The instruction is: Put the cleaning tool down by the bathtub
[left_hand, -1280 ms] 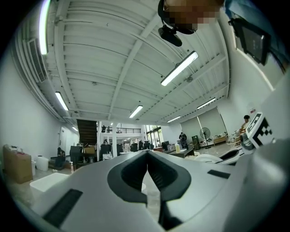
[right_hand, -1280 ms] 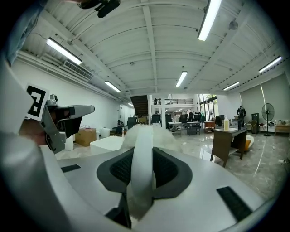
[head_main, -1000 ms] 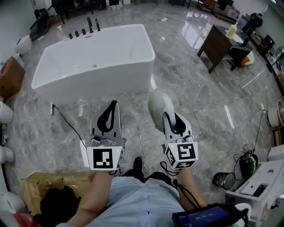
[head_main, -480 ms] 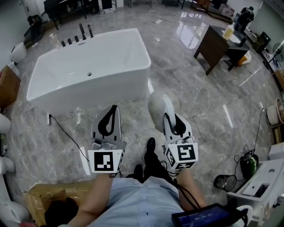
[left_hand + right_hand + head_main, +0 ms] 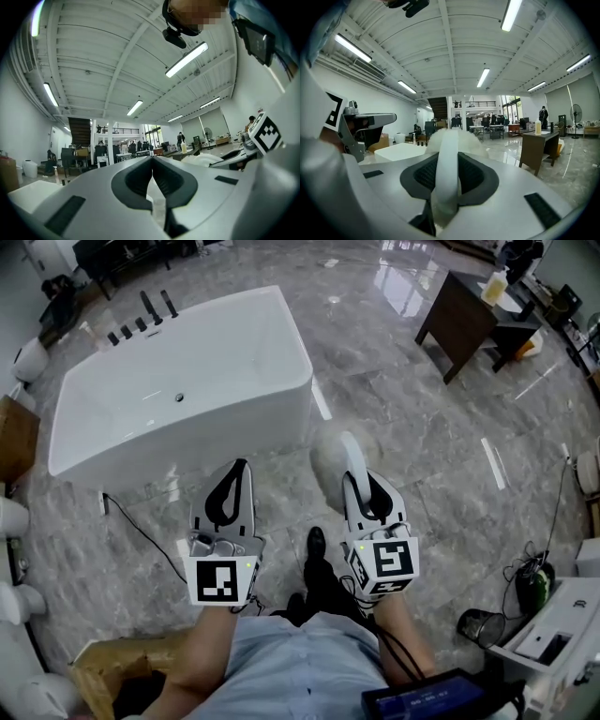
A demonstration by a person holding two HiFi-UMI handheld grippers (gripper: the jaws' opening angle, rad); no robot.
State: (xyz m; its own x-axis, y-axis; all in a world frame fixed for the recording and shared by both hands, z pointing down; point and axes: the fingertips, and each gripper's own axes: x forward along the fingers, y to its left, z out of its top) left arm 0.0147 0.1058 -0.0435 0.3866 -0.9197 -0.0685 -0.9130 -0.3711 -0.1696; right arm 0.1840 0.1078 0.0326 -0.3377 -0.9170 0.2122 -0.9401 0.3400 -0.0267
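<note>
Vs 1 s ago: the white freestanding bathtub point(image 5: 178, 381) sits lower & further left in head view. The dark wooden table point(image 5: 459, 320) has slid toward upper right, and 1 black shoe point(image 5: 317, 542) now shows at lower centre, between the grippers. Both grippers keep their spots in frame.

The white fluffy-headed cleaning tool point(image 5: 333, 457) has a flat white handle & a round off-white head. It's at frame centre, over the grey marble floor point(image 5: 422, 456), just lower right of the tub's near corner.

The right gripper point(image 5: 361, 486) is clenched on the handle. The left gripper point(image 5: 240, 465) has jaws together, nothing in them.

Count: 1 tub, 1 tool, 2 grippers, 5 black tap fittings point(image 5: 150, 307) on the tub's far rim, upper left.
</note>
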